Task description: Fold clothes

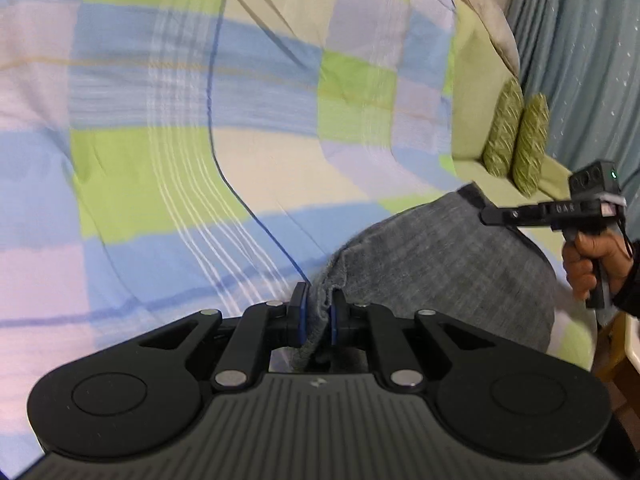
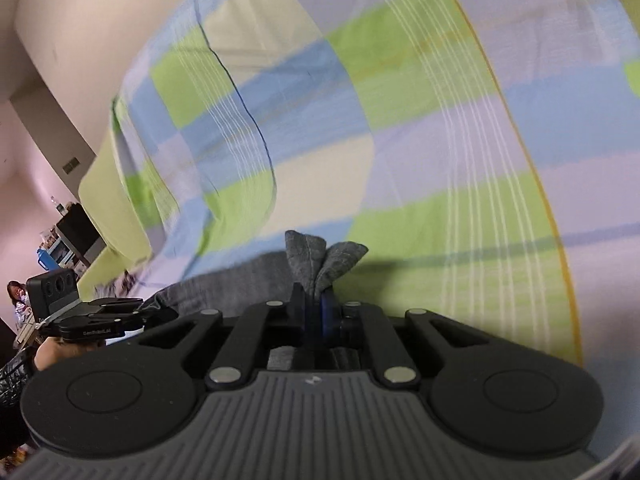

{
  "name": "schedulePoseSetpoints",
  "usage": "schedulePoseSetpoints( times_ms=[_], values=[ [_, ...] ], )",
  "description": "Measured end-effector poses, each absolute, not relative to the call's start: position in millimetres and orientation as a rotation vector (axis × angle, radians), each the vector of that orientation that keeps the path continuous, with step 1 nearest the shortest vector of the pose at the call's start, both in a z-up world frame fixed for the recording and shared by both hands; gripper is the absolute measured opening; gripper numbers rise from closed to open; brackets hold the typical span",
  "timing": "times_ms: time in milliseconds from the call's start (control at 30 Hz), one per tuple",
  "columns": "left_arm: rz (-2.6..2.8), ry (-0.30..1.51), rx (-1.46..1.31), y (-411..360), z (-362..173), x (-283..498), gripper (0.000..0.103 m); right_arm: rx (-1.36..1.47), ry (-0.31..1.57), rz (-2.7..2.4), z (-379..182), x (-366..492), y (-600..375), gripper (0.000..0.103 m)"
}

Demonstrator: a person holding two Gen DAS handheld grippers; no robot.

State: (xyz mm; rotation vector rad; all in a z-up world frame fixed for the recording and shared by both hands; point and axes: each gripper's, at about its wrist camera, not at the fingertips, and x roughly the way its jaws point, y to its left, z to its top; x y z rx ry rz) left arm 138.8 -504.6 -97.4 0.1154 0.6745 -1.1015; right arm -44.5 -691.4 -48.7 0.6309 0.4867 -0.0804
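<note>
Your left gripper (image 1: 318,314) is clamped on an edge of the grey knitted garment (image 1: 440,248), the blue pads (image 1: 303,316) pinching a fold of cloth that runs straight up between them. From there the garment spreads forward and to the right of the tool, draped over the checked bedspread of green, blue, lilac and cream squares (image 1: 200,160).

Your right gripper (image 2: 316,312) is pressed together on another bunch of the same grey knit (image 2: 324,260); two puckered ends of fabric stick up just past its fingertips, and more grey cloth trails off to the left of the tool.

From the left wrist view you can see your right hand (image 1: 596,256) wrapped round the handle of the other tool, off to the right, its tip at the garment's far dark hem. From the right wrist view the left tool sits low on the left, at the garment's other side.

Two green patterned cushions (image 1: 516,136) stand on edge beyond the right tool, with a blue-grey curtain (image 1: 580,60) behind them.
</note>
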Motion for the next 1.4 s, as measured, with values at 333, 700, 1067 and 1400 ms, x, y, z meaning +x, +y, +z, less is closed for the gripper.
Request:
schedulePoseSetpoints(
  times_ms=[333, 700, 1067, 1400],
  values=[
    [-1.016, 0.748, 0.087, -501, -122, 163, 0.029, 0.683, 0.528, -0.249, -79, -44, -710, 0.011],
    [-1.111, 0.489, 0.349, -486, -80, 41, 0.040, 0.374, 0.479, -0.207, -17, -111, -643, 0.013],
    [-1.089, 0.476, 0.546, -497, -112, 3, 0.040, 0.360, 0.605, -0.396, -39, -148, -639, 0.017],
    [-1.132, 0.159, 1.053, -528, -126, -95, 0.049, -0.380, 0.706, -0.187, -13, -147, -514, 0.035]
  ],
)
